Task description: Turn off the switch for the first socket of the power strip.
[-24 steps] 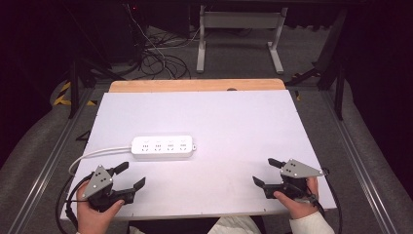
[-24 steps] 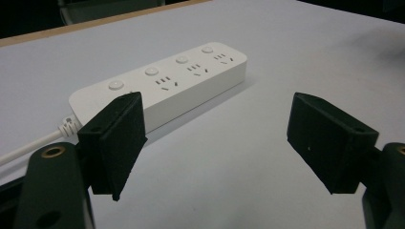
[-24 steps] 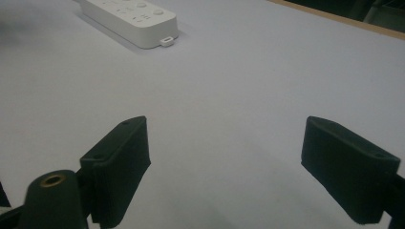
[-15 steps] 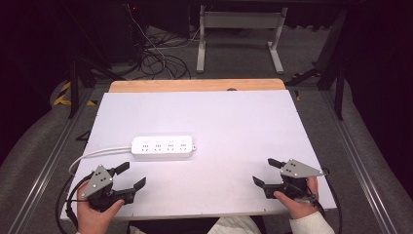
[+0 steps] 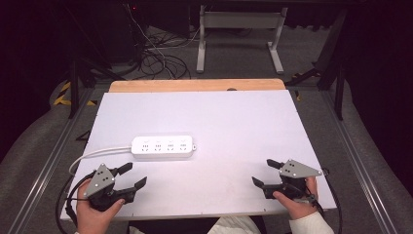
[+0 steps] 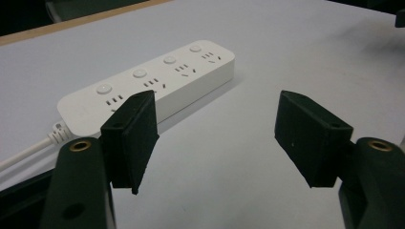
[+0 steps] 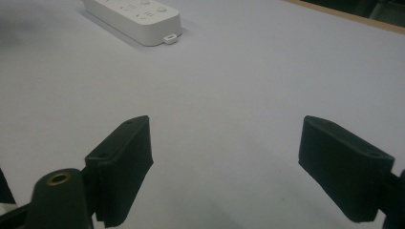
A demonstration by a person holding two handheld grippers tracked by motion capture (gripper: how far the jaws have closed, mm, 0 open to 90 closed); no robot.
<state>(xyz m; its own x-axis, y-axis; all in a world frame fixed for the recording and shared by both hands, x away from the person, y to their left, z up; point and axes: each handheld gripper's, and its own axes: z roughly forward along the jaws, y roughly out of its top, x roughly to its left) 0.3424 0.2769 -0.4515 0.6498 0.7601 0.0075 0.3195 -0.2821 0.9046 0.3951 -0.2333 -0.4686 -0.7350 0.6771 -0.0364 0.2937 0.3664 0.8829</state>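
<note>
A white power strip [image 5: 163, 146] with several sockets and round buttons lies left of the table's middle, its white cord [image 5: 100, 153] running off toward the left edge. My left gripper [image 5: 133, 175] rests near the front left corner, open and empty, jaws pointing toward the strip [image 6: 148, 83] a short way ahead. My right gripper [image 5: 265, 172] sits near the front right corner, open with nothing between its jaws. In the right gripper view [image 7: 239, 157] the strip's end [image 7: 138, 16] lies far off at the top left.
The white tabletop [image 5: 234, 126] ends in a wooden strip [image 5: 195, 85] at the far edge. Metal rails run along both sides. Cables [image 5: 156, 56] and a grey table frame [image 5: 238, 29] stand on the floor beyond.
</note>
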